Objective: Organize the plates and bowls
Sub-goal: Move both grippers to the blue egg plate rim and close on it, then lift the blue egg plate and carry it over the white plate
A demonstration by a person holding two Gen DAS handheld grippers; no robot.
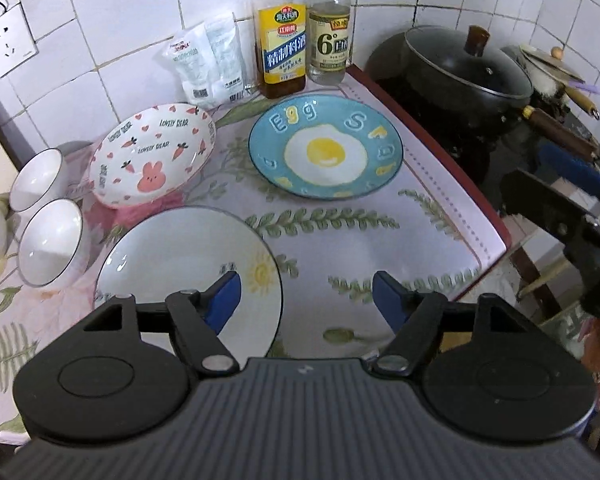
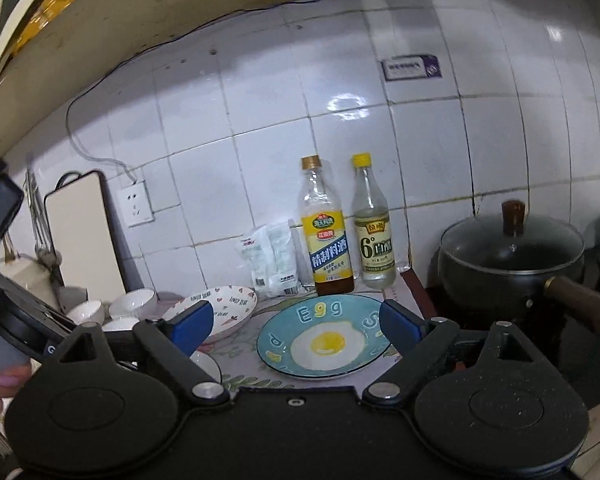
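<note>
A blue egg plate (image 1: 326,146) lies flat on the floral cloth (image 1: 340,248); it also shows in the right wrist view (image 2: 324,342). A pink-rimmed rabbit bowl (image 1: 152,152) sits tilted left of it, and shows in the right wrist view (image 2: 220,308). A white plate with a sun drawing (image 1: 180,256) lies near. Three small white bowls (image 1: 52,240) lie on their sides at far left. My left gripper (image 1: 306,300) is open and empty above the white plate's right edge. My right gripper (image 2: 296,324) is open and empty, hovering above the egg plate.
Two sauce bottles (image 1: 280,40) and a white packet (image 1: 208,64) stand against the tiled wall. A black lidded pot (image 1: 464,68) sits on the stove at right. A wall socket (image 1: 8,44) is at left. The cloth's right edge (image 1: 460,184) drops toward the stove.
</note>
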